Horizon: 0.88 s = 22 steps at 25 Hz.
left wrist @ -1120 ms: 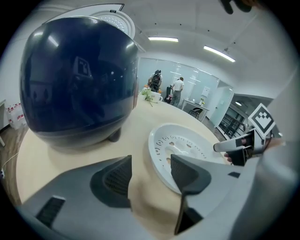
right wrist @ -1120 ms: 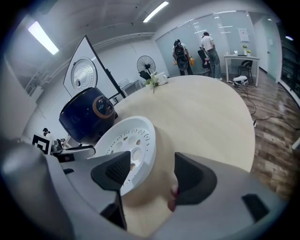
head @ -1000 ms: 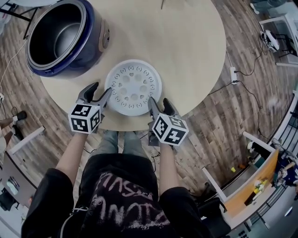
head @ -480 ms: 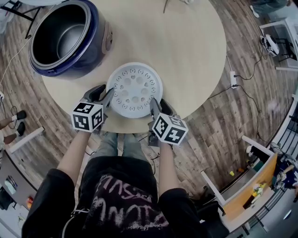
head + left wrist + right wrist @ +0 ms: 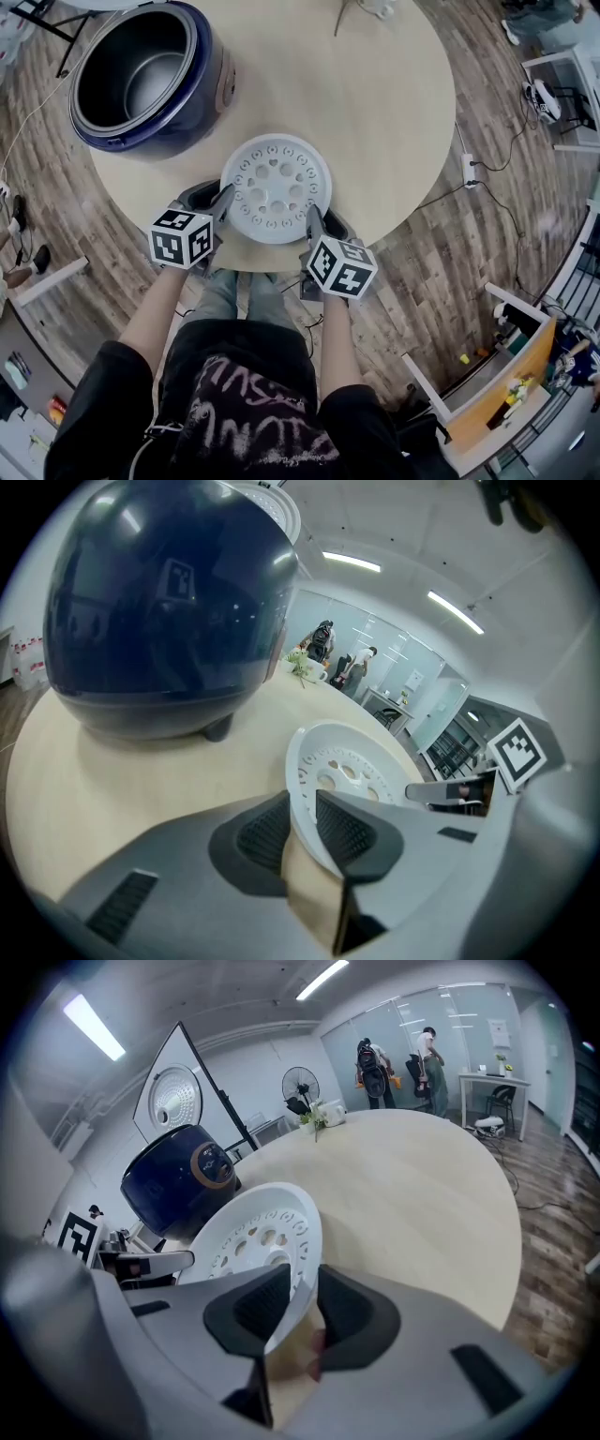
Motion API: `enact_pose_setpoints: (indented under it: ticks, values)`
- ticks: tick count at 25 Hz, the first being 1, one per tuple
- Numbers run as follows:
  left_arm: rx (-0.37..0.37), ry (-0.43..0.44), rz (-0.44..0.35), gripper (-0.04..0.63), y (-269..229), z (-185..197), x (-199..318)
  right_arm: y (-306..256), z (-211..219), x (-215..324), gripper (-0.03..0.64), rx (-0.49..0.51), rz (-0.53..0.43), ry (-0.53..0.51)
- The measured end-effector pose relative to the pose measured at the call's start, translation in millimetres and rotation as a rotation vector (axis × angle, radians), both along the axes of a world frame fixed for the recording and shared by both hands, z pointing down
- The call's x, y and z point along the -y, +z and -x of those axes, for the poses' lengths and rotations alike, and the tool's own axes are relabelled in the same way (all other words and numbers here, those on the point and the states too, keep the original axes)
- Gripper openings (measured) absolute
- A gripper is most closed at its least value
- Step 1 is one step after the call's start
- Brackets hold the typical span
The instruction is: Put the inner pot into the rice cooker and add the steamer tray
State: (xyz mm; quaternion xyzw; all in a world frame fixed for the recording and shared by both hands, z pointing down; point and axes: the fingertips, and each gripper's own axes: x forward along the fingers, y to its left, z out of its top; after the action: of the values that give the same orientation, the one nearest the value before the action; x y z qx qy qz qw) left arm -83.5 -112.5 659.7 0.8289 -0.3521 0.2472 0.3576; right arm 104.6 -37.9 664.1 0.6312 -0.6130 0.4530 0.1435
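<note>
White steamer tray [image 5: 275,187]: only gripper views show left tongs [image 5: 302,806] and right tongs [image 5: 304,1286], just closed, pinching its rim.

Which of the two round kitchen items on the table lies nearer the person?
The flat white perforated steamer tray; the dark blue rice cooker stands farther off.

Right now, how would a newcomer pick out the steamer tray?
Find the round wooden table, then the dark blue rice cooker on it. The steamer tray is the flat white disc nearer the person, the only thing pierced with holes.
</note>
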Motion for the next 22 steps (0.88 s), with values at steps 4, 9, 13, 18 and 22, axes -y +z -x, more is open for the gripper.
enact_pose_setpoints:
  ticks: [4, 9, 13, 18, 22]
  values:
    - [-0.020, -0.012, -0.007, 0.086, -7.9, 2.6, -4.2, -7.7, 0.7, -3.6, 0.087, -0.006, -0.017, 0.018]
    - [-0.038, -0.010, -0.041, 0.080, -23.3, 5.0, -8.2, -25.1, 2.6, -9.4, 0.084, -0.022, -0.052, 0.021]
    - [-0.059, -0.016, -0.075, 0.075, -43.8, 7.2, -9.7, -48.4, 5.1, -11.4, 0.084, -0.032, -0.093, 0.010]
    - [-0.080, -0.042, -0.143, 0.071, -72.3, 11.2, -5.9, -77.4, 8.4, -7.6, 0.083, -0.047, -0.156, -0.017]
    - [-0.094, -0.067, -0.197, 0.066, -97.0, 15.4, -7.7, -96.2, 11.6, -8.2, 0.083, -0.048, -0.196, -0.036]
